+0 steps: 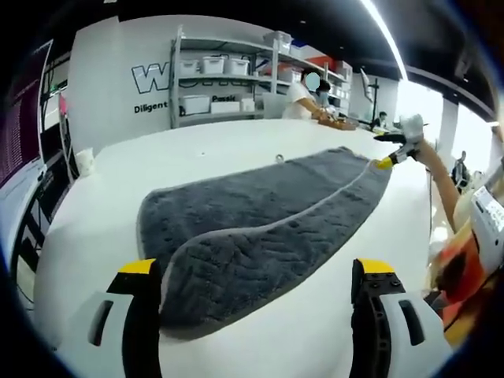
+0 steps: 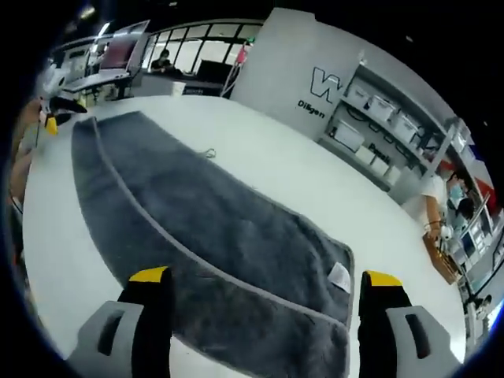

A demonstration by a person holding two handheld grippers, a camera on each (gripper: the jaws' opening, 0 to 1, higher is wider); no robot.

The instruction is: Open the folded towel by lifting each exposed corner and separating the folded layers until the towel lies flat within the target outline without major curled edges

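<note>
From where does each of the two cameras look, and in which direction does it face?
Left gripper view: rides on the left gripper, looking along the grey towel toward shelves; its open jaws and the right gripper at the far end show.
Right gripper view: rides on the right gripper, looking down the towel from the opposite end; open jaws show.
Shared: towel, white table, shelves.
</note>
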